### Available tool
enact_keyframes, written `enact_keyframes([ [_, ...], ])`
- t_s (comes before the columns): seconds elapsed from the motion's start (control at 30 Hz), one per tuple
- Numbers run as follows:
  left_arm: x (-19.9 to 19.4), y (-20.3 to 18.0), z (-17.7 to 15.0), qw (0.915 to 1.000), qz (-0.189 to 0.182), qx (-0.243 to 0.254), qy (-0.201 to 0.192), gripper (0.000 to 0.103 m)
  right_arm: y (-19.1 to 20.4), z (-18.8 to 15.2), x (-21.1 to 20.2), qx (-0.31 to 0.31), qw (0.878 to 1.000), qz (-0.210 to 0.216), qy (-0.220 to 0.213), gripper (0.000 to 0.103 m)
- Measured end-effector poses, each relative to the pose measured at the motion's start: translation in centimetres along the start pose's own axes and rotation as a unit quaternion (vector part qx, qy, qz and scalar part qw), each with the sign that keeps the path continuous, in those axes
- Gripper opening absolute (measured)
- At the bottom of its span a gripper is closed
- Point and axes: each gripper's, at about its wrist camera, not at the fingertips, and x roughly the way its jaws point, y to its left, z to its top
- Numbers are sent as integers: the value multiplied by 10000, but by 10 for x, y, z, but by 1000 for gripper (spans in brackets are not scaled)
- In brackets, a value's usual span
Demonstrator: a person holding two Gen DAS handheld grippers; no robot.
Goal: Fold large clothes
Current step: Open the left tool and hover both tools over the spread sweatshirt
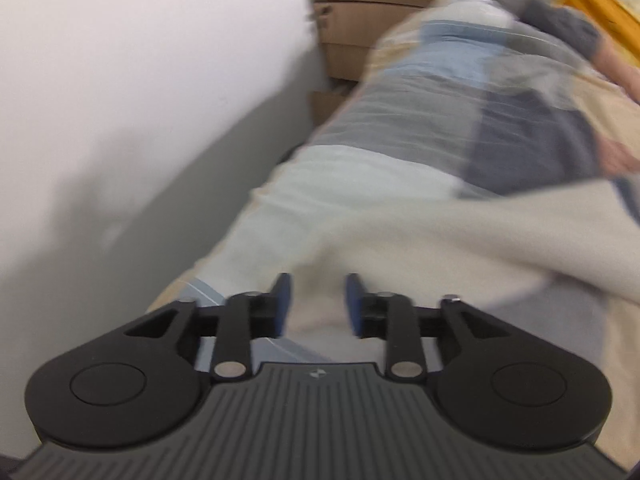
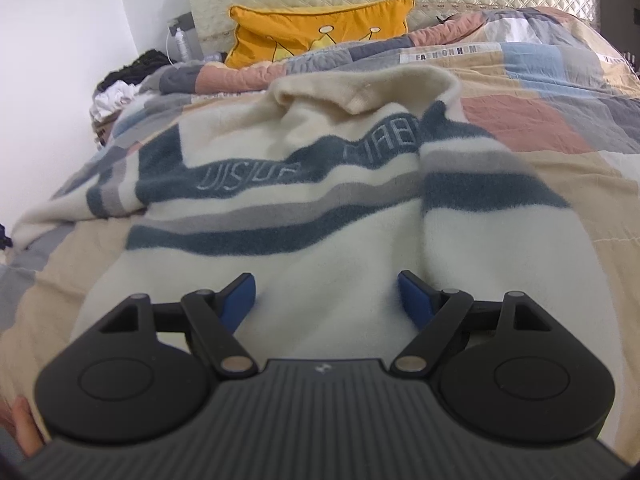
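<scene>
Sweater lies half-spread on the quilt; both the left gripper and right gripper gape empty, so pinch each edge deeply before folding.

Both grippers: black linkage arms, blue pads, silver pivots, ribbed grey body.
</scene>
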Motion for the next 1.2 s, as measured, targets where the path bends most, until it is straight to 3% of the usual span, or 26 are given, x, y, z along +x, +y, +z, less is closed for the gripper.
enact_keyframes([
  [0.07,-24,-16,-8,9994,-43,332,-16,47,-5,1,-8,127,9999,75,-67,78],
  [0.3,-130,-85,-26,9942,-836,538,-398,50,-19,6,-41,378,9980,189,-467,78],
  [0.47,-199,-165,-43,9840,-1507,898,-326,52,-29,9,-60,424,9969,-55,-656,78],
  [0.63,-258,-248,-64,9689,-2070,1293,-418,52,-42,16,-72,554,9946,-565,-678,78],
  [0.77,-291,-309,-80,9566,-2506,1412,-471,52,-58,14,-79,815,9935,-415,-676,78],
  [1.0,-302,-375,-133,9418,-3051,1372,-339,52,-73,10,-73,1049,9924,-335,-548,78],
  [1.2,-259,-393,-177,9431,-2943,1535,-186,52,-90,3,-48,1396,9891,-399,-226,78],
])
